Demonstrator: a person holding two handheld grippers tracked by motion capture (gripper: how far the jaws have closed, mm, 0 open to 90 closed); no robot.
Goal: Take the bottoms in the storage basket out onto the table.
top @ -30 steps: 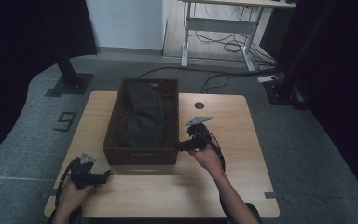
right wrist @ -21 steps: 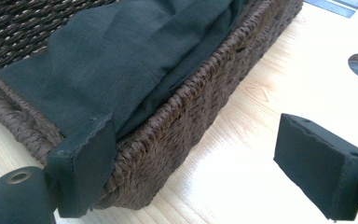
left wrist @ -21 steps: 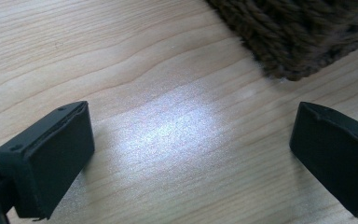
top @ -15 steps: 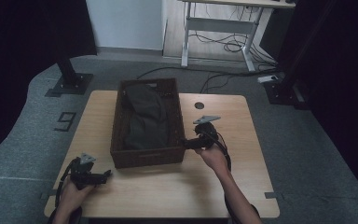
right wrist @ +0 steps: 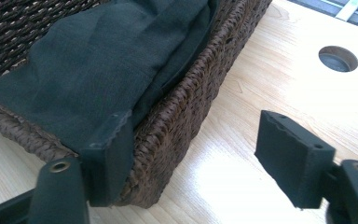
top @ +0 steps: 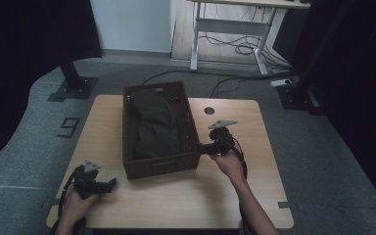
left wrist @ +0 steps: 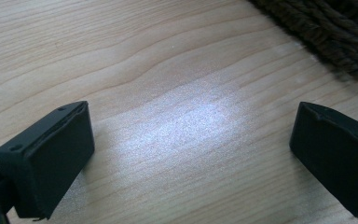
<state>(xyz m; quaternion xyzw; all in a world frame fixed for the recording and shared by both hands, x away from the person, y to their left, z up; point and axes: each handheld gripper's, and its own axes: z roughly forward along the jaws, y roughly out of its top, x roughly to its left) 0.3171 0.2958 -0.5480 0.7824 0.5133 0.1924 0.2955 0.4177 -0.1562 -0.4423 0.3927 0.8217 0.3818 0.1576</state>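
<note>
Tabletop: basket (top: pixel 159 128) shifted right; right gripper (top: pixel 201 147) narrowing astride its wall, unclamped

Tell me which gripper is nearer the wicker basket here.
Right. The right gripper sits at the wicker basket's right wall, its jaws straddling the rim and not yet pressing it. The left gripper rests on the table off the basket's near left corner, jaws open.

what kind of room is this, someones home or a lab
Most likely a lab or recording studio, not a home. A lone wooden table stands on grey carpet between black stand bases, with a number 9 marked on the floor and loose cables under a height-adjustable desk behind.
</note>
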